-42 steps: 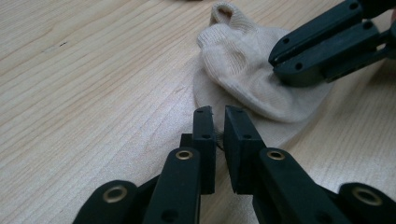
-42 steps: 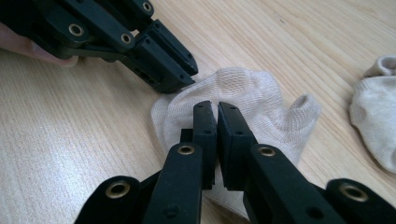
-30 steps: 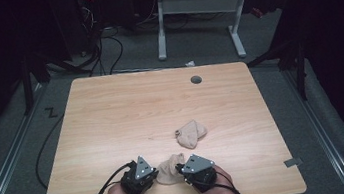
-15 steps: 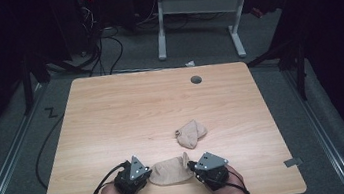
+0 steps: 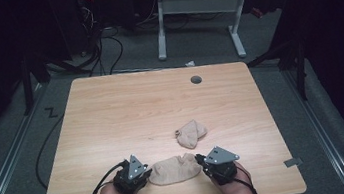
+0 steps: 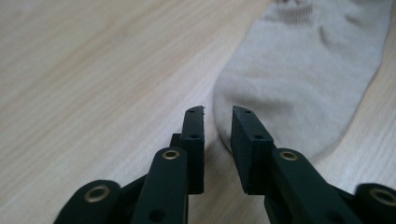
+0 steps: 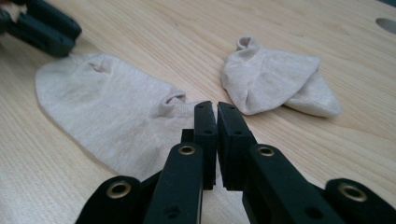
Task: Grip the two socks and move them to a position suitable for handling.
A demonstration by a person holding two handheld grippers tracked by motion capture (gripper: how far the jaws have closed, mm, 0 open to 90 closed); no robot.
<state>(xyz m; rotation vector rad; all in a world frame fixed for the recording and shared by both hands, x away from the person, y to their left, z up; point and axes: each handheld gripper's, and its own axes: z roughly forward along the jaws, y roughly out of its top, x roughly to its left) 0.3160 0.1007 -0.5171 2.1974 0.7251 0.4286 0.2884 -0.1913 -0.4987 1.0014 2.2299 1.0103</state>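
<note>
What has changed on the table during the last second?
The left hand-held gripper and right hand-held gripper moved apart, sideways, and the flat beige cotton sock between them went from bunched to spread out. The left jaws now stand slightly open at its toe. The crumpled beige sock and light wooden table stayed unchanged.

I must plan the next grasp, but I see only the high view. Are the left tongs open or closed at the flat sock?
Observer: In the left gripper view, the left tongs stand slightly open. The flat sock has its rounded end at their tips, not pinched.
Operator: And the right tongs?
Observer: The right tongs are almost pressed together at the sock's open edge. I cannot tell if cloth is caught.
Operator: The second sock?
Observer: The second sock is folded over itself.
</note>
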